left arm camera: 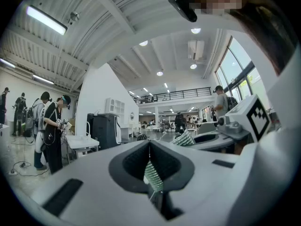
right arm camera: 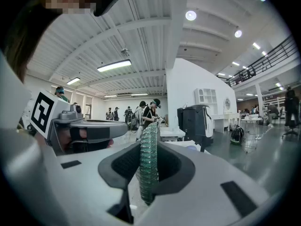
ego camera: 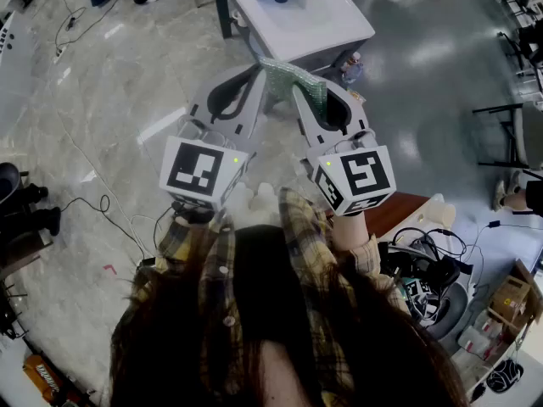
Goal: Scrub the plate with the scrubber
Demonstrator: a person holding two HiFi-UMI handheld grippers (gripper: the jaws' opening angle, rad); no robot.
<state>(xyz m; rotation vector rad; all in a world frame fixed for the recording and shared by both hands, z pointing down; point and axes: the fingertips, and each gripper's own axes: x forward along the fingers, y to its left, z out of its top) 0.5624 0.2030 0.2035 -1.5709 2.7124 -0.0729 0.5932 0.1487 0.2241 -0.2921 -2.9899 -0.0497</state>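
Strip lights (left arm camera: 46, 20) and round ceiling lamps (right arm camera: 190, 15) are flooding the hall evenly as I am working, the polished floor (ego camera: 424, 49) is glaring softly, and my fisheye views are bending and darkening toward their rims.

right gripper (right arm camera: 149, 145) jaws clamp the green scrubber (right arm camera: 148, 173) — edge-on, upright.

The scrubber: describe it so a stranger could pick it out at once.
Start at the white table at the top of the head view. Just below its near edge, the left gripper and right gripper converge, both shut on the scrubber. It is the only green, bumpy sheet there.
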